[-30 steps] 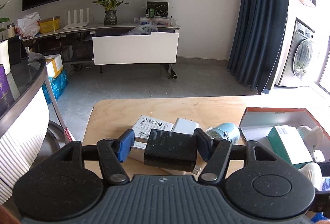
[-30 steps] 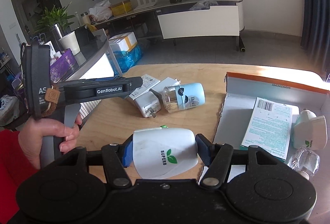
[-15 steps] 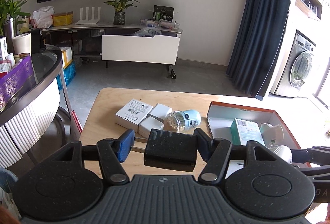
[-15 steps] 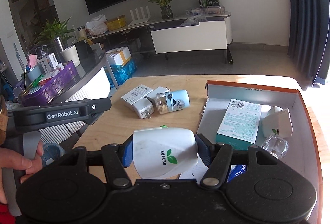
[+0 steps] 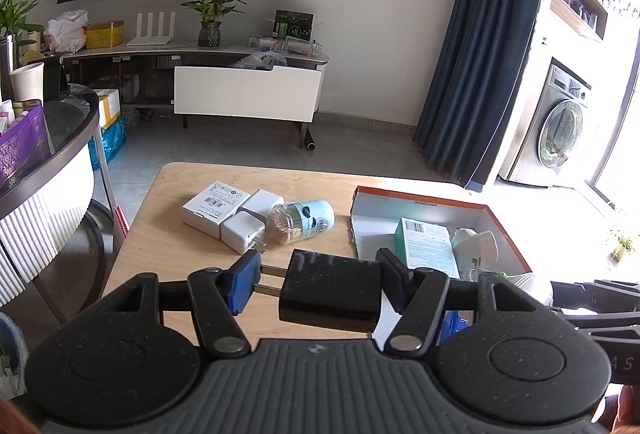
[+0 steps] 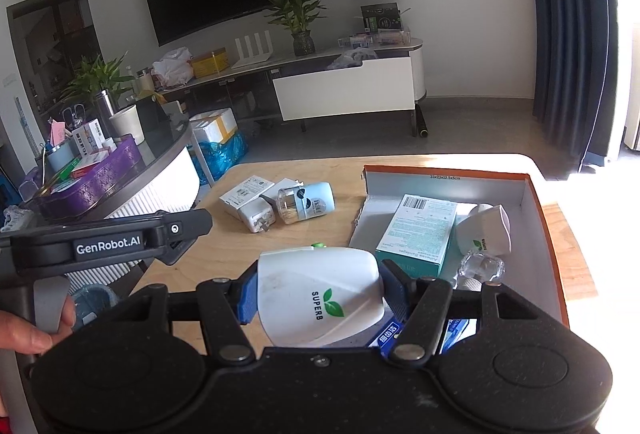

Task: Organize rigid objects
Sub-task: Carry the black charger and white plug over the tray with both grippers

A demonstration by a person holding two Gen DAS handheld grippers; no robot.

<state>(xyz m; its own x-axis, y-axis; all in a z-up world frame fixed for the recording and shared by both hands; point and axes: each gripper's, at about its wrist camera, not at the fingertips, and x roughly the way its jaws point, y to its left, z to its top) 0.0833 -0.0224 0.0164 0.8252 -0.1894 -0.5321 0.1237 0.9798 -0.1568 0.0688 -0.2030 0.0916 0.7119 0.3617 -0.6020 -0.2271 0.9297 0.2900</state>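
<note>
My left gripper [image 5: 318, 282] is shut on a black plug adapter [image 5: 331, 290], whose metal prongs touch the left blue pad. It hangs above the near part of the wooden table [image 5: 172, 234]. My right gripper [image 6: 318, 292] is shut on a white SUPERB device [image 6: 320, 298], held near the front left corner of the orange-rimmed box [image 6: 536, 202]. That box [image 5: 420, 196] holds a teal carton [image 6: 420, 230], a second white SUPERB device [image 6: 486, 230] and a clear faceted bottle [image 6: 482, 268]. On the table lie a white carton [image 5: 214, 206], two white chargers [image 5: 245, 230] and a pale blue jar [image 5: 302, 220].
The left gripper's body [image 6: 104, 240] and a hand [image 6: 28, 326] show at the left of the right wrist view. A round glass-topped table [image 5: 60, 138] with a purple tray [image 6: 92, 186] stands left of the wooden table. A TV stand [image 5: 248, 94] and dark curtain [image 5: 472, 54] lie beyond.
Both grippers have pulled back and risen from the table with their objects still held. More of the table, the box and the room now shows in both views.
</note>
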